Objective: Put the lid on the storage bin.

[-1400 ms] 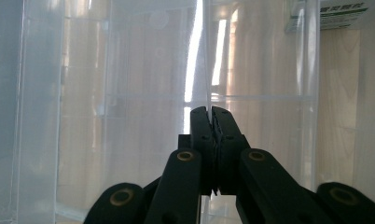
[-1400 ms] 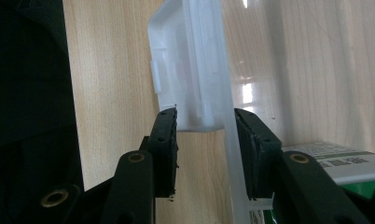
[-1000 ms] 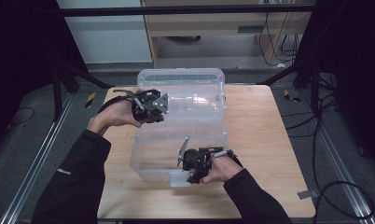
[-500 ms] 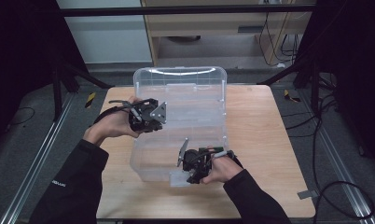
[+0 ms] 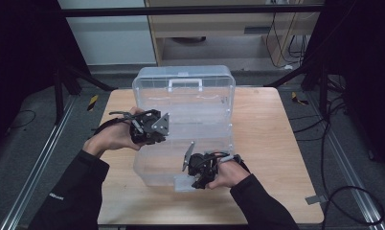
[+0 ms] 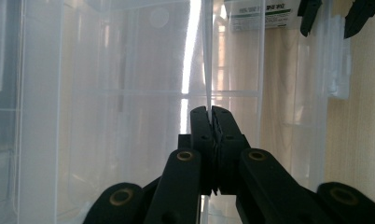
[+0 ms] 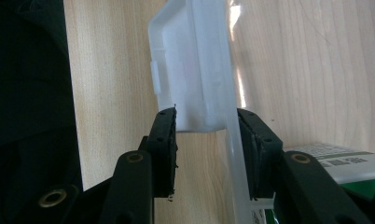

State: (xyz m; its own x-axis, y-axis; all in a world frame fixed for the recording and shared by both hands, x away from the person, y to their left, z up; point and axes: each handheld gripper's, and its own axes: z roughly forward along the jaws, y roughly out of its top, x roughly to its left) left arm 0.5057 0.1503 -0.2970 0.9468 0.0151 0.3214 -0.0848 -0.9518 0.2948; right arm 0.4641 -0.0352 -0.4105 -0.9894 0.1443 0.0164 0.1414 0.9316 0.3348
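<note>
a clear plastic storage box (image 5: 183,124) sat at the centre of the wooden table (image 5: 272,143), its handle toward 12 o'clock. the left gripper (image 5: 150,128) was at the box's 9 o'clock side, and the left gripper view showed its jaws pressed together on a thin clear wall edge (image 6: 207,70), probably to steady or lift that side. the right gripper (image 5: 200,170) worked at the box's 6 o'clock edge; in the right gripper view its jaws pinched the white latch tab (image 7: 190,70), likely to free or fasten it. the high view gave the overall layout but hid both grips, while the gripper views revealed the contact, plus a printed label (image 7: 344,161) on the box.
</note>
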